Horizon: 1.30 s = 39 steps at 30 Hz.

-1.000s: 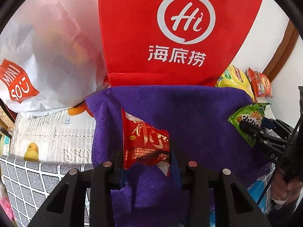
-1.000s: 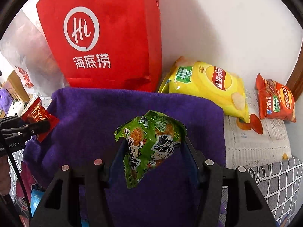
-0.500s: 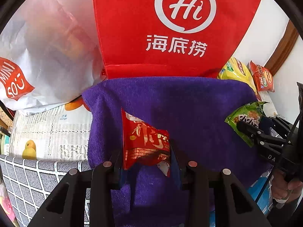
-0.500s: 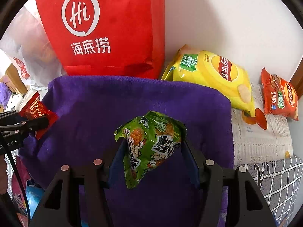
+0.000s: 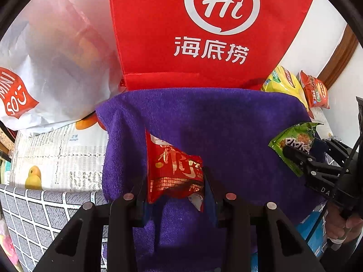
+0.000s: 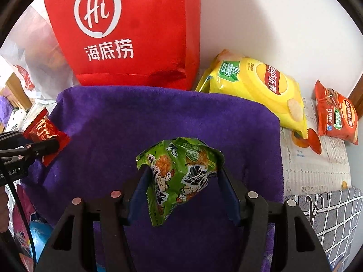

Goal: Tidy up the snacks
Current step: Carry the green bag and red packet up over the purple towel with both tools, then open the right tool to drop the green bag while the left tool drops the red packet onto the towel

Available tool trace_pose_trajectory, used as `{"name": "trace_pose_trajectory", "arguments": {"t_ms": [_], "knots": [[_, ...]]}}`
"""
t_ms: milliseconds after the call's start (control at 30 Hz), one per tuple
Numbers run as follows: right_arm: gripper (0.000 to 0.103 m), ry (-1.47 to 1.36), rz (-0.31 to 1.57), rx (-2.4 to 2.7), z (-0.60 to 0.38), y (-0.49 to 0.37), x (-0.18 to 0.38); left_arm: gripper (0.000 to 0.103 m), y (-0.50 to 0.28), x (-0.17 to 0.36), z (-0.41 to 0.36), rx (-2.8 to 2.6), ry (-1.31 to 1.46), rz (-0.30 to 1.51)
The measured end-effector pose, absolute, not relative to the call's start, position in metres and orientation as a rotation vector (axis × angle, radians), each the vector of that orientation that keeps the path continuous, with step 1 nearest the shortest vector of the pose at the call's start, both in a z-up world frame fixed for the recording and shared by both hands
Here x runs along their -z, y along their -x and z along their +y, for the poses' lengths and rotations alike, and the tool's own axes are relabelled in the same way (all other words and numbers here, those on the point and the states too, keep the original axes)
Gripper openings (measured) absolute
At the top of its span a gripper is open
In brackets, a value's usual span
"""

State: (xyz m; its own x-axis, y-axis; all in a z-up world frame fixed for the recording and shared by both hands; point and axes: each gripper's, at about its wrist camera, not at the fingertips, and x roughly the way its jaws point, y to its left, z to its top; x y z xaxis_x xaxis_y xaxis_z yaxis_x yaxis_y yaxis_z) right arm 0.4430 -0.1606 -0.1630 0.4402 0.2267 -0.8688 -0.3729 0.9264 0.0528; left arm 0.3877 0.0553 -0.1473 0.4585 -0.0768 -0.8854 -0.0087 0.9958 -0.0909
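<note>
Two grippers hang above one purple towel (image 5: 226, 117), each with a small snack packet. The left gripper (image 5: 175, 181) has its fingers narrow and clamped on a red packet (image 5: 174, 170), seen at six o'clock in the left wrist view. The right gripper (image 6: 183, 181) has a green packet (image 6: 181, 172) between its fingers; the jaws are opening, though the blue pads still touch the packet's sides. Each camera catches the other gripper at its edge: the right one at three o'clock in the left view, the left one at nine o'clock in the right view.

Beyond the towel, at twelve o'clock, stands one red bag (image 5: 204, 34) with white lettering. Only the left view shows the white plastic bag (image 5: 52, 68) fully, at ten o'clock. Only the right view shows clearly the one yellow chip bag (image 6: 256, 86) at two o'clock and the one orange-red chip bag (image 6: 335, 115) at three o'clock, both lying on a fruit-print cloth (image 6: 313, 158) and apart from each other.
</note>
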Motion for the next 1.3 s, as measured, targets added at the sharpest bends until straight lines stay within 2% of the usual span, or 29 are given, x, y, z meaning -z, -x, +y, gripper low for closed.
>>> {"name": "trace_pose_trajectory", "arguments": {"t_ms": [267, 333, 467, 533, 600, 633, 1033, 1233, 1300], "knots": [[0.067, 0.146, 1.066, -0.388, -0.163, -0.442, 0.157, 0.037, -0.388, 0.150, 0.050, 0.053, 0.083, 1.099], [0.072, 0.136, 1.056, -0.386, -0.164, -0.441, 0.153, 0.037, -0.388, 0.151, 0.048, 0.055, 0.083, 1.102], [0.073, 0.141, 1.033, -0.394, -0.165, -0.435, 0.142, 0.037, -0.387, 0.148, 0.045, 0.072, 0.075, 1.105], [0.073, 0.143, 1.010, -0.385, -0.165, -0.432, 0.134, 0.040, -0.386, 0.146, 0.043, 0.084, 0.076, 1.110], [0.073, 0.134, 0.987, -0.372, -0.167, -0.429, 0.127, 0.052, -0.383, 0.142, 0.039, 0.098, 0.066, 1.103], [0.073, 0.124, 0.978, -0.365, -0.168, -0.427, 0.124, 0.053, -0.382, 0.140, 0.037, 0.100, 0.059, 1.099], [0.073, 0.061, 0.938, -0.274, -0.195, -0.382, 0.088, 0.057, -0.359, 0.097, 0.033, 0.141, 0.062, 1.013], [0.073, 0.008, 0.904, -0.227, -0.214, -0.349, 0.067, 0.063, -0.341, 0.067, 0.034, 0.195, 0.085, 0.950], [0.073, 0.011, 0.903, -0.204, -0.219, -0.336, 0.062, 0.068, -0.333, 0.059, 0.032, 0.208, 0.079, 0.932]]}}
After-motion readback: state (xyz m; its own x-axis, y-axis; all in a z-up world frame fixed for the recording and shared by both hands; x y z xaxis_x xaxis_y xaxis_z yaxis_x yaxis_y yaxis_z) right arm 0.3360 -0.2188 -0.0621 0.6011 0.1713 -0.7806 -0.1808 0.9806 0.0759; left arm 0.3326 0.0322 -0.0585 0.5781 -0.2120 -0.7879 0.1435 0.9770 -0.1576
